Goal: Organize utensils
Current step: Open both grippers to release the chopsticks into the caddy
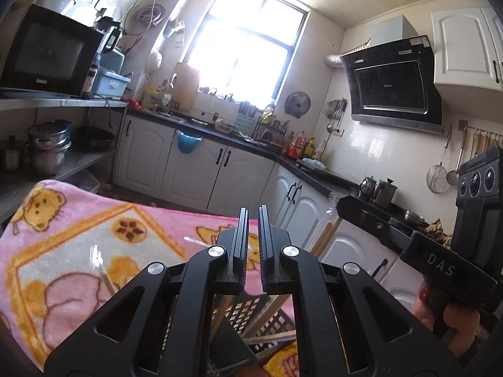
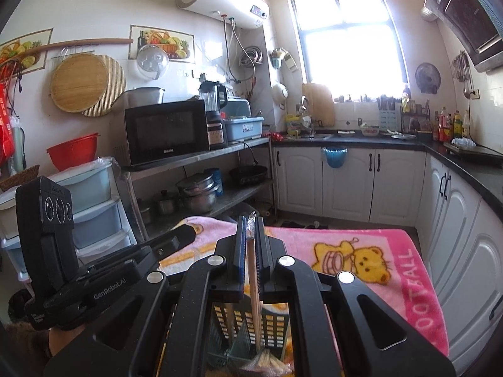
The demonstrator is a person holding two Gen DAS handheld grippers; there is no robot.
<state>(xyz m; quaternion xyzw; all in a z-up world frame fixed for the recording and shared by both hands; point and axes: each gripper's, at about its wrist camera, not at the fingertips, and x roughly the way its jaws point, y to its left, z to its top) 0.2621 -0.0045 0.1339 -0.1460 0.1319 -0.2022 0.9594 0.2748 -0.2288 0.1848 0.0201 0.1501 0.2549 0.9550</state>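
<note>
My right gripper [image 2: 251,245] is shut on wooden chopsticks [image 2: 253,282] in a clear wrapper. They stand upright, their lower ends down in a dark slotted utensil basket [image 2: 273,326] below the jaws. My left gripper [image 1: 253,245] has its jaws nearly closed with nothing between them, above the same basket [image 1: 251,314]. In the left wrist view the chopsticks [image 1: 325,237] rise at the right, held by the right gripper [image 1: 361,216]. The left gripper body [image 2: 125,267] shows at the left of the right wrist view.
A pink cartoon blanket [image 2: 361,251] covers the table under the basket. A clear-wrapped utensil [image 1: 105,278] lies on the blanket [image 1: 78,235] at the left. A shelf with microwave [image 2: 166,132] and pots [image 2: 198,191] stands behind; white cabinets [image 2: 345,182] and a dark counter run around the room.
</note>
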